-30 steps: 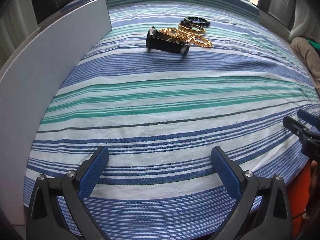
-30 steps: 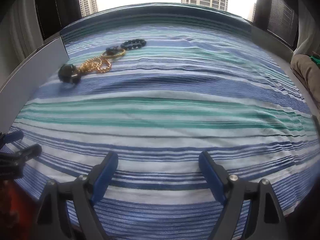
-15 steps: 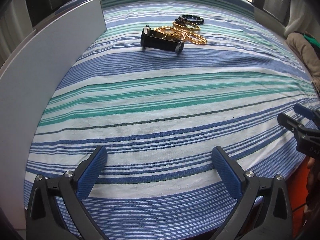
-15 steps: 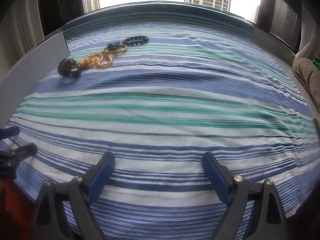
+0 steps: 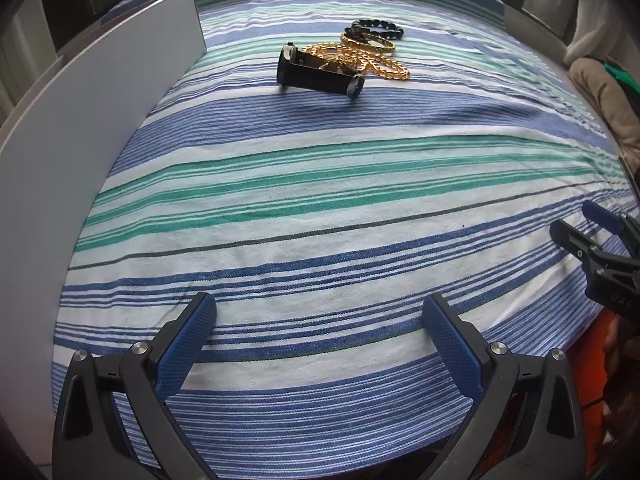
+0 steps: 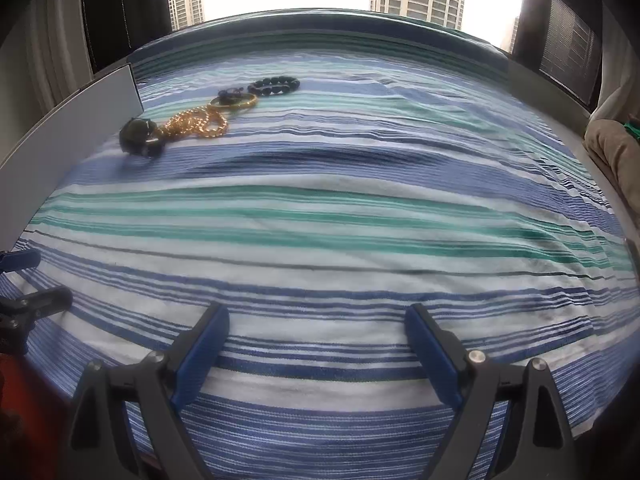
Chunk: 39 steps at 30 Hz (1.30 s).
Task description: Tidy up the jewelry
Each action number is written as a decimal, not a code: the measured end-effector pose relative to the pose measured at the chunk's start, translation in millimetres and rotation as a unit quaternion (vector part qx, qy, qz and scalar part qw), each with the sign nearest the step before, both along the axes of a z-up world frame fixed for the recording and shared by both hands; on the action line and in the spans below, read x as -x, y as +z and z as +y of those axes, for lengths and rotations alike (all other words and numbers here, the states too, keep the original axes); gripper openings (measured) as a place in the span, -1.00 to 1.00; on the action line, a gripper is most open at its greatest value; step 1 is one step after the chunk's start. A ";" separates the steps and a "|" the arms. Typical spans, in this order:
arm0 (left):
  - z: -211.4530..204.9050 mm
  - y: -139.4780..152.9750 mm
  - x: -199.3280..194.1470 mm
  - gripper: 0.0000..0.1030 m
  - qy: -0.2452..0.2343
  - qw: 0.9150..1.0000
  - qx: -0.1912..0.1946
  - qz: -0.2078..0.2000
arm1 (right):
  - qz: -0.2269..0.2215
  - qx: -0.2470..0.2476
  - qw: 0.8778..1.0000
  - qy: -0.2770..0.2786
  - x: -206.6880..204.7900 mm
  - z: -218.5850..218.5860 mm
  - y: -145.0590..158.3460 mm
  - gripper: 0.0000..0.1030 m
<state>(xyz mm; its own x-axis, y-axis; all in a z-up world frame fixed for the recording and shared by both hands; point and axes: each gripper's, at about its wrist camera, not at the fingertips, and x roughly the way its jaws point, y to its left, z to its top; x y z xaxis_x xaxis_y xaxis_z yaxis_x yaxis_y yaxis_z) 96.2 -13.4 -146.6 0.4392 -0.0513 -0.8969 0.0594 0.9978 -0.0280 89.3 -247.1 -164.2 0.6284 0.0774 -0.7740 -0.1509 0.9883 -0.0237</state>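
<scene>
A black watch point(image 5: 320, 76) lies on the striped cloth far ahead, with a gold chain point(image 5: 372, 60), a gold bangle point(image 5: 370, 40) and a black bead bracelet point(image 5: 378, 28) just behind it. They also show in the right wrist view: the watch point(image 6: 140, 138), the chain point(image 6: 196, 124), the bangle point(image 6: 234, 101), the bead bracelet point(image 6: 274, 85). My left gripper point(image 5: 320, 312) is open and empty over the near edge. My right gripper point(image 6: 316, 320) is open and empty, also far from the jewelry.
A grey-white panel point(image 5: 96, 128) runs along the left side of the striped cloth point(image 5: 320, 200). A beige cushion point(image 5: 608, 96) lies at the right edge. The right gripper shows at the right of the left wrist view point(image 5: 596, 236).
Both grippers have moved forward a little toward the jewelry, which looks slightly nearer. Both stay open.
</scene>
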 end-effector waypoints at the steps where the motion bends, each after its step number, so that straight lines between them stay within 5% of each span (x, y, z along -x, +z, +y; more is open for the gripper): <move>1: 2.7 4.3 -0.5 0.98 0.002 1.000 0.010 -0.002 | 0.001 0.000 1.000 0.000 0.0 0.1 0.1 0.77; 9: 22.0 33.6 -9.4 0.98 0.037 0.998 0.018 -0.037 | 0.021 0.002 1.000 0.002 -4.5 1.3 2.2 0.77; 39: 39.9 13.1 1.2 0.98 0.068 0.996 0.048 -0.009 | 0.026 0.003 1.000 0.005 -1.3 3.2 1.6 0.79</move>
<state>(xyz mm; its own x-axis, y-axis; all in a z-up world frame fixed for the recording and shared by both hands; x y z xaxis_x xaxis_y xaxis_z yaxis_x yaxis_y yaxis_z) 95.0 26.5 -133.5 0.4643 -0.0762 -0.8824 -0.0748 0.9894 -0.1248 90.6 -244.0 -162.6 0.5865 0.0793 -0.8061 -0.1617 0.9866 -0.0206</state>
